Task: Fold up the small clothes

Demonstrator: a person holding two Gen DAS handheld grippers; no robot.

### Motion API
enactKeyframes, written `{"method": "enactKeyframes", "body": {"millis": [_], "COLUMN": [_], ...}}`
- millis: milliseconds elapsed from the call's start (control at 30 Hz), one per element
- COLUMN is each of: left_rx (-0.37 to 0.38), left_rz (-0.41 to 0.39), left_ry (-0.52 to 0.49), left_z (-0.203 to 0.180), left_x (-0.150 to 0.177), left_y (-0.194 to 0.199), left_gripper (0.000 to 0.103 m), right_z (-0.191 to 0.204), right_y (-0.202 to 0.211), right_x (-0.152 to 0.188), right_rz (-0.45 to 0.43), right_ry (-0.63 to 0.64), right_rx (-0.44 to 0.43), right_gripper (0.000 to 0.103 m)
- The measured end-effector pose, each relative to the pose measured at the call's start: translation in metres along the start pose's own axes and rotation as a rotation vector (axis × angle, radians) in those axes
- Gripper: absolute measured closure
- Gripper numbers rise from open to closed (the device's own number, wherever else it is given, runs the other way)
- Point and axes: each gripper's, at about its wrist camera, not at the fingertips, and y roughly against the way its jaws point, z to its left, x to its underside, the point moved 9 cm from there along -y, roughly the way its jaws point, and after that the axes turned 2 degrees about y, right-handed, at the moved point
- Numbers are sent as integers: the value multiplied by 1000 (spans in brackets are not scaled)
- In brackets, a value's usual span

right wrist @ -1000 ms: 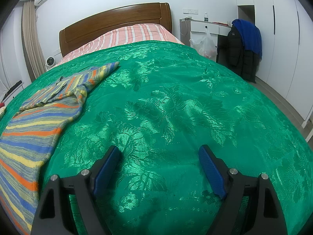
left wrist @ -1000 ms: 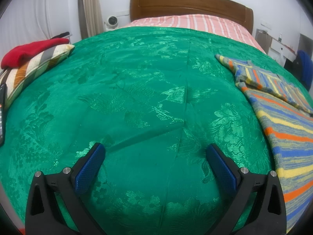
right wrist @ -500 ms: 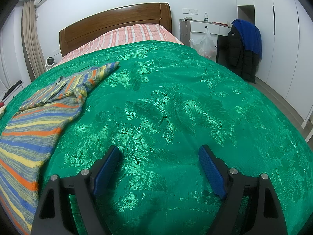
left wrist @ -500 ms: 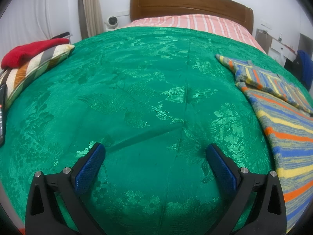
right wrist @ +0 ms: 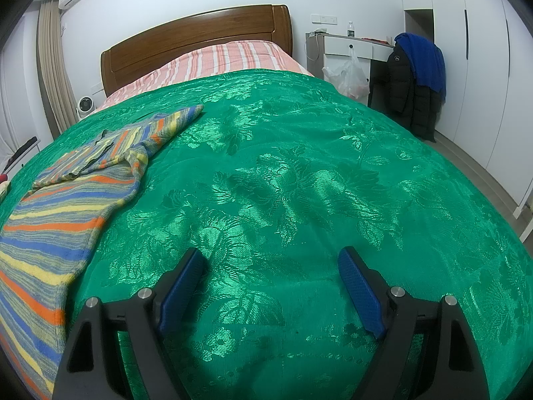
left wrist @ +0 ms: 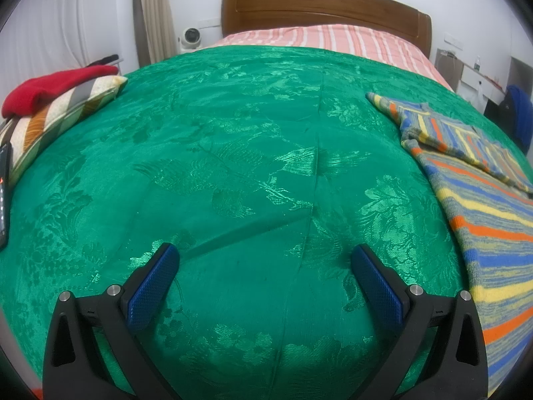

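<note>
Left wrist | striped sweater [left wrist: 483,206] right of spread fingers [left wrist: 153,286], apart

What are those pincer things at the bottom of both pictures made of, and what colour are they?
Each claw, the left claw and the right claw, has two black plastic fingers shaped like hollow triangular frames. Each finger has silver pins at its joints and a dimpled blue rubbery pad on its inner face.

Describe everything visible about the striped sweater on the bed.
The striped sweater is a knit of blue, yellow, orange and grey-green bands. It lies flat on the green bedspread, between the two views. One sleeve is folded across the chest; the other points toward the headboard. Its near end runs out of both views, so the hem is unseen. Only the bedspread touches it; neither pair of tongs is on it.
</note>
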Motion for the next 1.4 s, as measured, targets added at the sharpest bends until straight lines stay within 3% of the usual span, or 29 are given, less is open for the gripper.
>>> {"method": "enactKeyframes", "body": {"millis": [1167,1233,1333,1400], "left_rx": [9,16,48,154], "left_rz": [-2,18,141,170], "left_ry": [4,4,-25,-59], "left_z": [3,4,4,-4], "left_x": [-1,-2,-2,1], "left_y": [-1,0,13,41], "left_gripper": [0,0,2,2], "right_z": [1,0,2,7], "right_y": [-1,-1,3,20], "right_x": [0,0,-5,-13], "right_rz": [2,11,98,129], "right_ry": [2,4,19,3], "right_rx": [3,2,-5,-84], "right_gripper": [20,19,20,20]}}
